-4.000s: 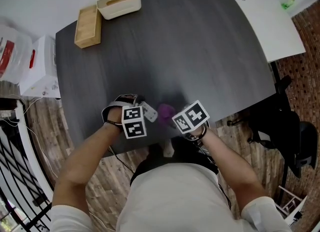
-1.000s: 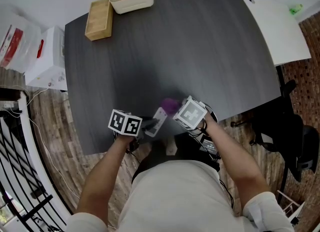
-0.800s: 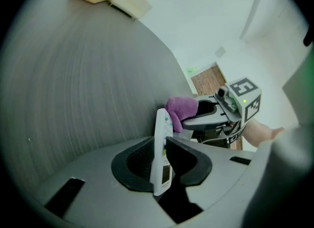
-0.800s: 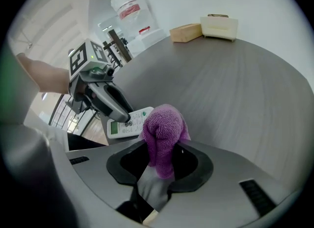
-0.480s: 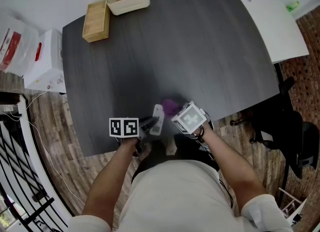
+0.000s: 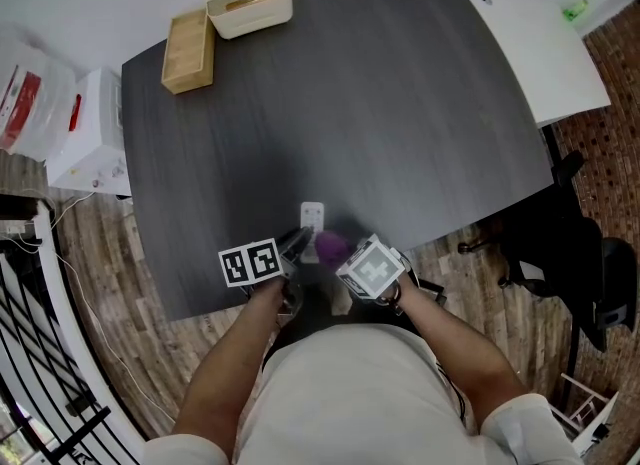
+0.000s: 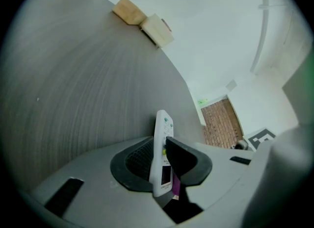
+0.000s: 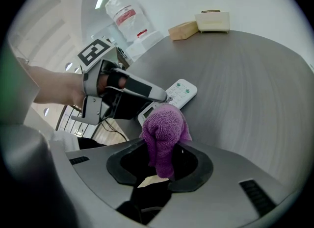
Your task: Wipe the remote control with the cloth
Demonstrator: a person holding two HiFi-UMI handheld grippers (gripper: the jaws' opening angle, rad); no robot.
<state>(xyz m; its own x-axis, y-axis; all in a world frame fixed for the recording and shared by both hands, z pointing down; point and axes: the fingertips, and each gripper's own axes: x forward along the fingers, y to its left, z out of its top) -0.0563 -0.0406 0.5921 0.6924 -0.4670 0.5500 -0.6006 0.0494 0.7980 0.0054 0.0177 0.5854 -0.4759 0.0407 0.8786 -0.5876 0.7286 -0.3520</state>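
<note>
1. The left claw (image 7: 161, 169) is pinching the white remote control (image 7: 162, 139) by its lower end, with the remote turned on edge between the pads.
2. The remote reaches out over the near edge of the dark surface (image 6: 380, 103), its button end pointing away from the person.
3. The right claw (image 8: 164, 165) is clamped on a bunched purple cloth (image 8: 164, 131), which pokes out past its tips.
4. The cloth sits against the remote's display end, just beside the left claw.
5. Well apart, at the far corner, a wooden box (image 6: 188, 51) and a cream box (image 6: 249, 0) stand side by side.

Fuzzy cloth (image 8: 164, 134) — smooth plastic remote (image 7: 162, 131)
</note>
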